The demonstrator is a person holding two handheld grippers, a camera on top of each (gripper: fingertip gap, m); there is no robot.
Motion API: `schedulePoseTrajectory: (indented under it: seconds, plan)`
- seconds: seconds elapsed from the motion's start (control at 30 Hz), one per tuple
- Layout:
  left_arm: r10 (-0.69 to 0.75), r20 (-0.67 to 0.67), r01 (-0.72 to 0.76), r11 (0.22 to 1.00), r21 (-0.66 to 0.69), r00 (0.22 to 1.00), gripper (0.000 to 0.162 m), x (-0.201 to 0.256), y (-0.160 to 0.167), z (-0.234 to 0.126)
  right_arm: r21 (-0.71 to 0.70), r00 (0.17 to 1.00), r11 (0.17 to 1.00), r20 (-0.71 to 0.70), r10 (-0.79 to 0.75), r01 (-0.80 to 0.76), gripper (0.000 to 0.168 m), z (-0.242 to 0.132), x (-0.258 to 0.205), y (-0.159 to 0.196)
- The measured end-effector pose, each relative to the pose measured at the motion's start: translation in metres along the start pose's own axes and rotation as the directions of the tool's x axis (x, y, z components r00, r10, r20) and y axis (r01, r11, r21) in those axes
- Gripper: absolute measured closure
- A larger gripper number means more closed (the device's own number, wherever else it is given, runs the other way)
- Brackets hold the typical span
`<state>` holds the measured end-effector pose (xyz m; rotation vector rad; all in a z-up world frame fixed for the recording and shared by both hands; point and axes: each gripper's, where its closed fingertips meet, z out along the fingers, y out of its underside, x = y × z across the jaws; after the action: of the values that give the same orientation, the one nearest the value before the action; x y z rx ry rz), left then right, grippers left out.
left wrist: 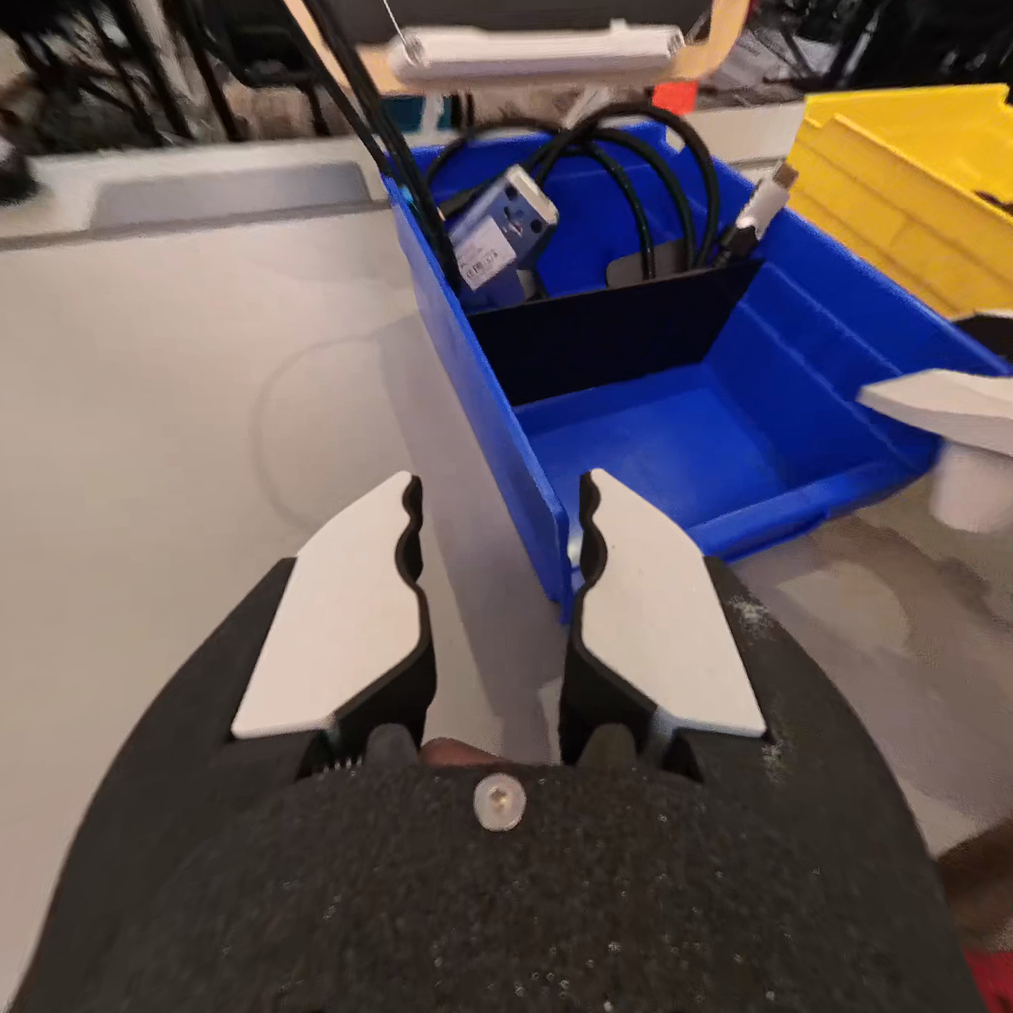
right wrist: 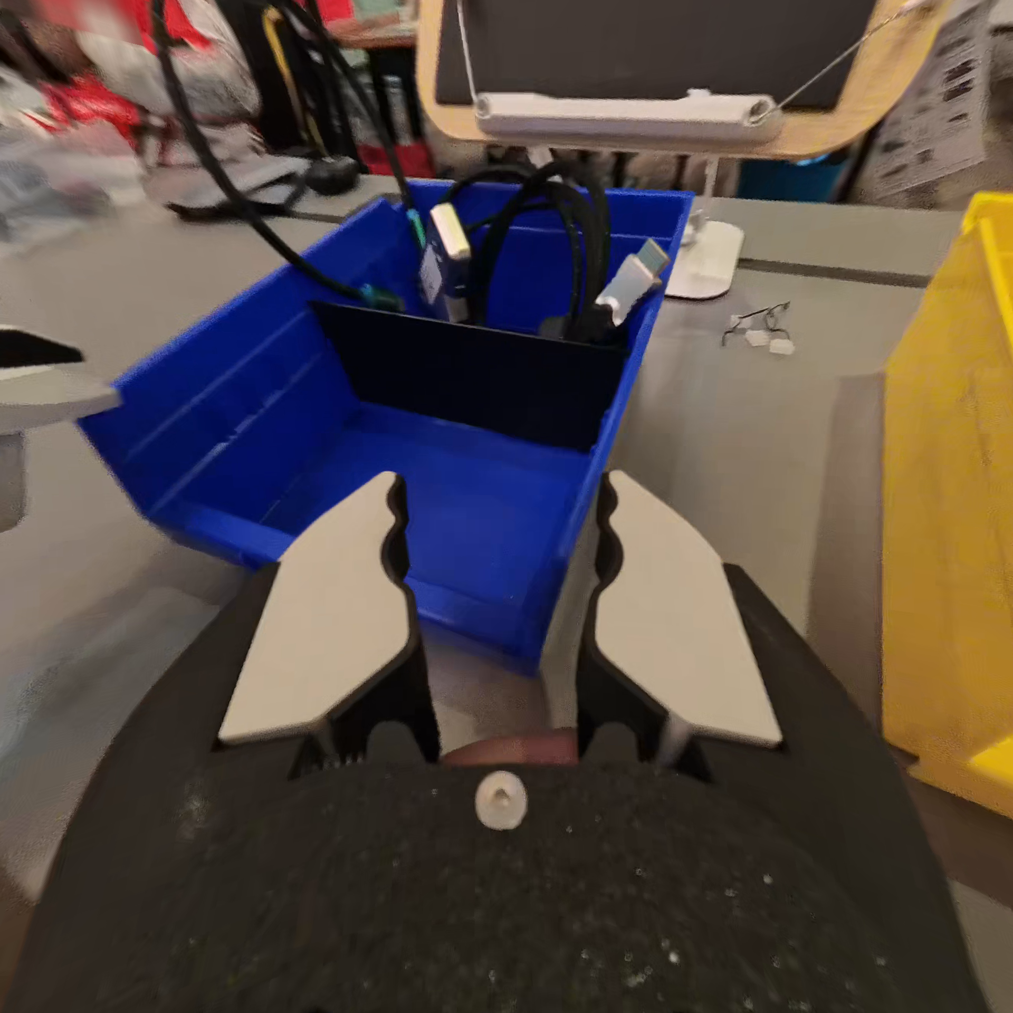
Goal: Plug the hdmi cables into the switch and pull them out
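Your left gripper [left wrist: 500, 482] and right gripper [right wrist: 500, 485]: both jaws apart, empty. Switch [right wrist: 447, 257] and hdmi plug [right wrist: 630, 282] sit upper centre, behind divider [right wrist: 477, 378] of blue bin [right wrist: 219, 394]; plug tilts up-right, nearer your right gripper.

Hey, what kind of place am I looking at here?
Likely a workshop or lab bench: a grey table holds a blue parts bin of cables and a yellow bin, with cluttered gear and a stand-mounted screen behind.
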<state>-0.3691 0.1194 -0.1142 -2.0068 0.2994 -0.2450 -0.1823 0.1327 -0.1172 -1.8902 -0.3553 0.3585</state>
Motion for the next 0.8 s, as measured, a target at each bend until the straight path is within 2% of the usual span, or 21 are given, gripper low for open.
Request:
schedulePoseTrajectory:
  seconds: [0.1,0.2,0.23,0.3,0.33,0.37,0.43,0.63,0.8]
  plan:
    - [-0.096,-0.071,0.089,0.992,-0.09,0.993,0.114,0.01,0.023,0.018,-0.036,0.979,0.996,-0.184,-0.092,0.087,0.103,0.021,0.011,0.002]
    - [-0.109,-0.113,0.095,0.988,-0.124,0.988,0.133,0.018,0.033,0.033,-0.087,0.941,0.993,-0.323,-0.102,0.078,0.13,0.025,0.031,0.004]
    - [-0.119,-0.124,0.104,0.987,-0.119,0.985,0.14,0.02,0.033,0.034,-0.087,0.934,0.995,-0.349,-0.076,0.048,0.131,0.024,0.037,0.005]
    - [-0.093,-0.094,0.083,0.991,-0.106,0.991,0.142,0.017,0.033,0.035,-0.049,0.945,0.999,-0.327,0.002,-0.019,0.139,0.025,0.039,0.008]
    - [-0.059,-0.056,0.054,0.995,-0.089,0.997,0.145,0.012,0.032,0.036,-0.028,0.966,0.998,-0.257,0.04,-0.049,0.157,0.029,0.03,0.008]
    - [-0.015,-0.02,0.013,0.997,-0.076,1.0,0.148,0.008,0.031,0.036,-0.026,0.963,0.997,-0.263,0.064,-0.074,0.16,0.029,0.03,0.009]
    - [0.021,0.03,-0.018,0.996,-0.093,0.999,0.152,0.001,0.031,0.035,-0.062,0.95,0.998,-0.312,0.004,-0.025,0.165,0.03,0.029,0.008]
    - [0.06,0.17,-0.063,0.998,0.013,0.984,0.16,-0.059,0.015,0.007,-0.001,0.929,0.994,-0.356,0.099,-0.106,0.165,0.047,-0.021,0.003]
    - [0.01,0.277,-0.035,0.996,0.085,0.961,0.16,-0.138,0.007,-0.019,0.098,0.956,0.995,-0.288,0.058,-0.031,0.165,0.085,-0.092,-0.03]
